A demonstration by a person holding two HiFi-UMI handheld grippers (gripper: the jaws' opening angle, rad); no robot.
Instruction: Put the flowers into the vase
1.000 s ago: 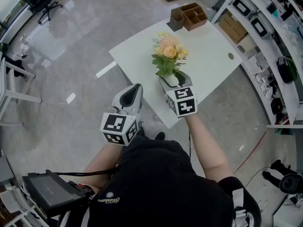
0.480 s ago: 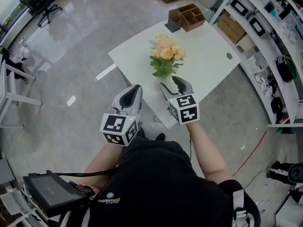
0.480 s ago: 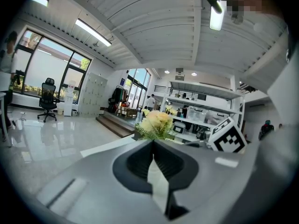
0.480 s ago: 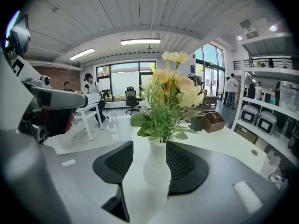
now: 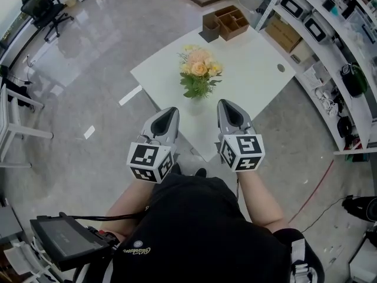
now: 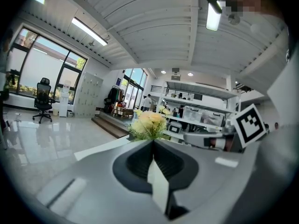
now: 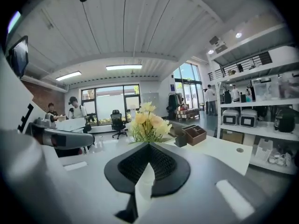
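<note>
1. The flowers [image 5: 198,71], a bunch of peach and yellow blooms over green leaves, stand upright on the white worktop [image 5: 253,69], towards its near-left side.
2. The leaves cover whatever holds the stems, so the vase cannot be made out in any view.
3. The left tongs [image 5: 171,109] are pressed together with nothing between them. They are held by the worktop's near edge, pointing roughly level towards the bunch.
4. The right tongs [image 5: 227,103] have just snapped together and also pinch nothing. They sit beside the left pair, with the marker cubes nearest the person.
5. In the head view the flowers lie just beyond both tips, between the two pairs' lines, and touch neither pair.
6. In the left gripper view the flowers [image 6: 148,125] rise straight behind the closed tip of the tongs [image 6: 153,142], with the right pair's marker cube off to the right.
7. In the right gripper view the flowers [image 7: 147,122] again stand dead ahead, above the closed tip of the tongs [image 7: 148,144].
8. A brown wooden organiser [image 7: 195,134] sits further back on the worktop, to the right of the bunch and well apart from it.
</note>
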